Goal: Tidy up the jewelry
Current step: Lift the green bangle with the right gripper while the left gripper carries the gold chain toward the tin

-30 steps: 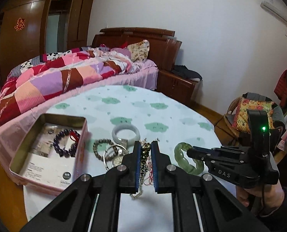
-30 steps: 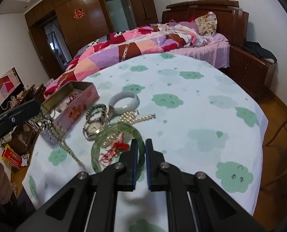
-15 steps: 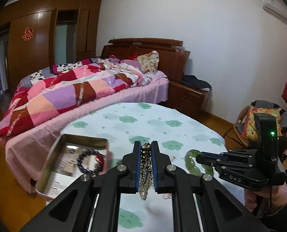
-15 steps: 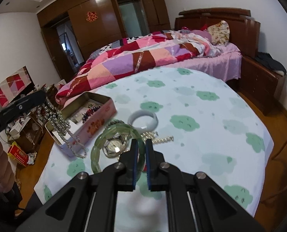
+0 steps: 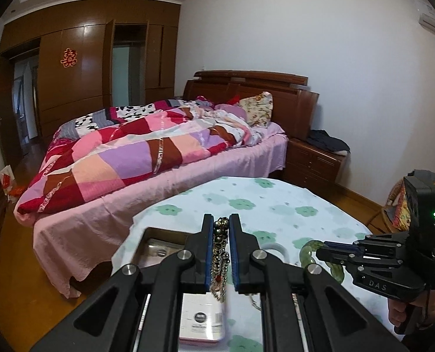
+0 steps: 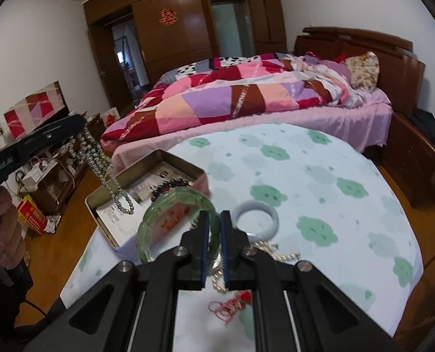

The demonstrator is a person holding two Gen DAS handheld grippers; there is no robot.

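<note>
Left gripper (image 5: 220, 252) clamps bead chain (image 6: 100, 164); right gripper (image 6: 214, 252) pinches green bangle (image 6: 170, 220), seemingly above cloud-print tablecloth (image 6: 320, 182); bed (image 5: 147, 152) behind.

**Black handheld grippers with blue-lined fingers**

The left gripper (image 5: 220, 252) is matte black plastic with blue pads on its fingers (image 5: 208, 252) and round silver screws on the linkage arms. The right gripper (image 6: 214, 249) looks the same; seen from the left wrist its body carries white "DAS" lettering and a lit green LED. Bare skin shows on the left hand (image 6: 3, 234) and the right hand (image 5: 416, 308)
</note>
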